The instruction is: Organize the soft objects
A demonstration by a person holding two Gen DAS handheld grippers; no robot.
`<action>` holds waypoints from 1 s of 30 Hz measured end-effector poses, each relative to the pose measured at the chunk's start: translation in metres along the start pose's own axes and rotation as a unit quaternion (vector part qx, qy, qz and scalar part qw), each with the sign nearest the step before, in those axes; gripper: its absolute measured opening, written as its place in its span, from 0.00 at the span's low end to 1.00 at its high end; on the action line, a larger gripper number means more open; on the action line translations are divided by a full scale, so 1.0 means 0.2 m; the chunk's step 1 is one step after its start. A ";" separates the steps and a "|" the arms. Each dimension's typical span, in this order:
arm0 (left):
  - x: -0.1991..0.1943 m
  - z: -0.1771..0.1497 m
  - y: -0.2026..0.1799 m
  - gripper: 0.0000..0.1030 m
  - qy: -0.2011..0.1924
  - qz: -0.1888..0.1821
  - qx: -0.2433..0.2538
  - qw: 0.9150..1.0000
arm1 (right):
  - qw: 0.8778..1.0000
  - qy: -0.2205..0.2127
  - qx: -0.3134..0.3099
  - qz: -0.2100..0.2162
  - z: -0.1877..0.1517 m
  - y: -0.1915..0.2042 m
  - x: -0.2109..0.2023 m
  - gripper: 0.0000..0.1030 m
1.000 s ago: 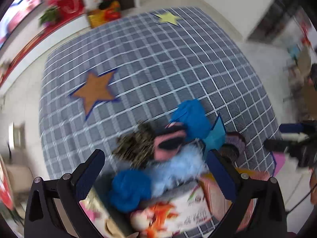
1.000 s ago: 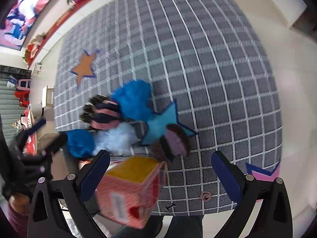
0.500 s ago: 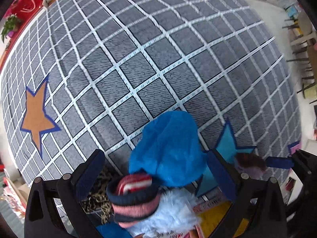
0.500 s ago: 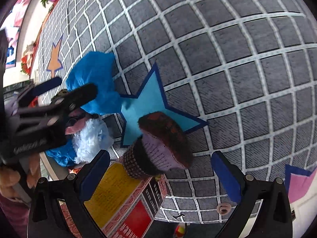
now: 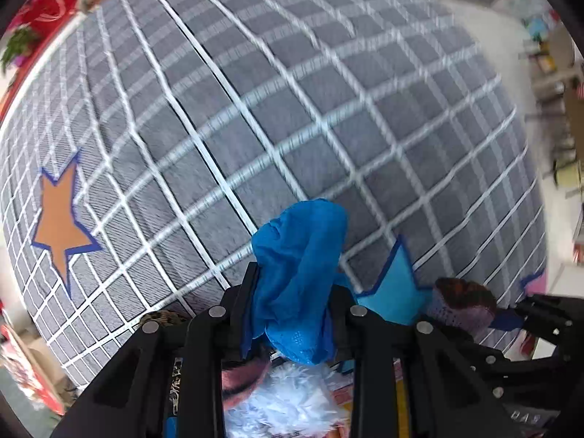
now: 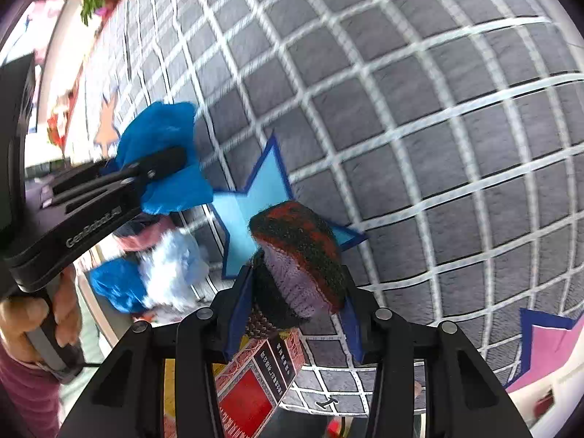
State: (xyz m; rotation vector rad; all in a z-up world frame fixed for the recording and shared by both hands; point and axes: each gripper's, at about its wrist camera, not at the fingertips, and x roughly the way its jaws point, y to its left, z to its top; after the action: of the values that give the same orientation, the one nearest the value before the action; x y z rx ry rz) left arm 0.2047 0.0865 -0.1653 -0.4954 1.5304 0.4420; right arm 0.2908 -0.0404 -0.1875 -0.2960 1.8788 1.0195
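My left gripper (image 5: 292, 292) is shut on a bright blue cloth (image 5: 303, 255) and holds it above the grey checked mat (image 5: 255, 109); it also shows in the right wrist view (image 6: 160, 160) clamped on the blue cloth (image 6: 160, 127). My right gripper (image 6: 292, 295) is shut on a knitted purple, red and dark hat (image 6: 303, 252), also seen in the left wrist view (image 5: 463, 303). Below lie a fluffy light blue piece (image 5: 288, 401), a pink and navy striped hat (image 5: 244, 372) and another blue piece (image 6: 113, 284).
A red and yellow carton (image 6: 252, 387) stands under my right gripper. The mat carries a light blue star (image 6: 252, 211), an orange star (image 5: 60, 222) and a pink star (image 6: 547, 354). A speckled dark item (image 5: 160, 315) lies at left. Red shelves with clutter (image 5: 54, 7) line the far side.
Both grippers closed: the left took hold of the blue cloth and the right took hold of the knitted hat. Both have moved closer to the mat.
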 end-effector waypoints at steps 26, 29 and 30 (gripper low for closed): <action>-0.91 -0.45 -0.65 0.31 -0.215 -0.065 0.121 0.967 | 0.979 -0.182 -0.006 -0.089 -0.48 -0.01 -0.71 0.45; -0.95 -0.55 -0.69 0.31 -0.218 -0.077 0.136 0.963 | 0.978 -0.185 0.002 -0.100 -0.55 -0.04 -0.73 0.45; -0.95 -0.58 -0.70 0.31 -0.218 -0.080 0.139 0.963 | 0.977 -0.185 0.003 -0.102 -0.58 -0.05 -0.73 0.45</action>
State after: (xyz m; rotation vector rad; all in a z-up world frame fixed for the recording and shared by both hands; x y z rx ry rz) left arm 0.1877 -0.0869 0.0318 -0.2747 1.0934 0.1868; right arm 0.3004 -0.1638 -0.0480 -0.2680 1.4825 0.8613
